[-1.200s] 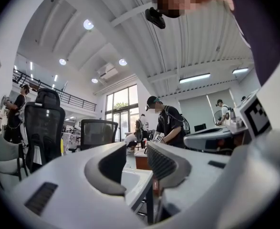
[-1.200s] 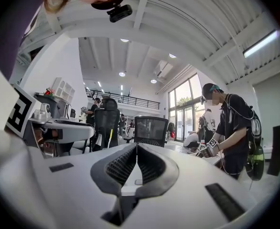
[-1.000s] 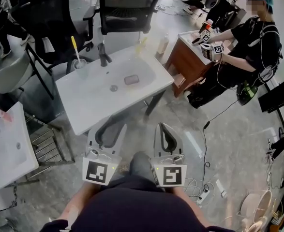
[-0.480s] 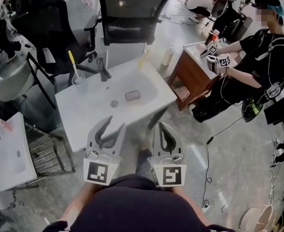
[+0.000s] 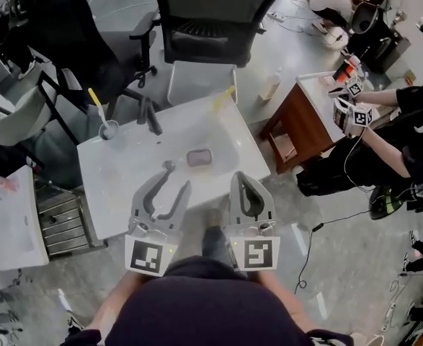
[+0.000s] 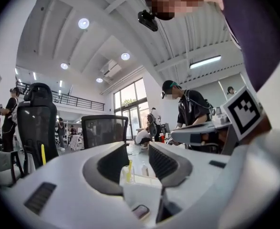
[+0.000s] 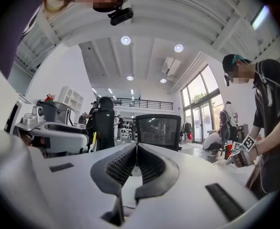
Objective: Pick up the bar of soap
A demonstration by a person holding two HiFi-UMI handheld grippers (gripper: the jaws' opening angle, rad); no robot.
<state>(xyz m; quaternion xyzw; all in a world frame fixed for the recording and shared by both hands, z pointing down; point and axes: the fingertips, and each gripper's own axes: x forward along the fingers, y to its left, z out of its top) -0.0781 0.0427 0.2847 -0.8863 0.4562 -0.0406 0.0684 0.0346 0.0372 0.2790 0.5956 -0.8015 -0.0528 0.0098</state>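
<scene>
The bar of soap (image 5: 199,157) is a small pinkish-brown block lying in the basin of the white sink (image 5: 117,193). My left gripper (image 5: 176,177) reaches over the sink's near edge, open and empty, its tips just short of the soap and to its left. In the left gripper view the soap (image 6: 140,211) shows low down, below and ahead of the open left gripper (image 6: 136,157). My right gripper (image 5: 242,177) hangs over the sink's near right corner, shut on nothing. In its own view the right gripper (image 7: 136,148) has both jaws pressed together.
A dark faucet (image 5: 150,115) and a cup holding a yellow toothbrush (image 5: 108,127) stand at the sink's far edge. A black office chair (image 5: 215,20) is behind it. At the right a person works with grippers at a wooden table (image 5: 305,125). Another white sink (image 5: 6,225) sits at the left.
Both grippers have come forward, from short of the sink to over its near edge. The left gripper's tips have closed in on the soap. Jaw states look unchanged.
</scene>
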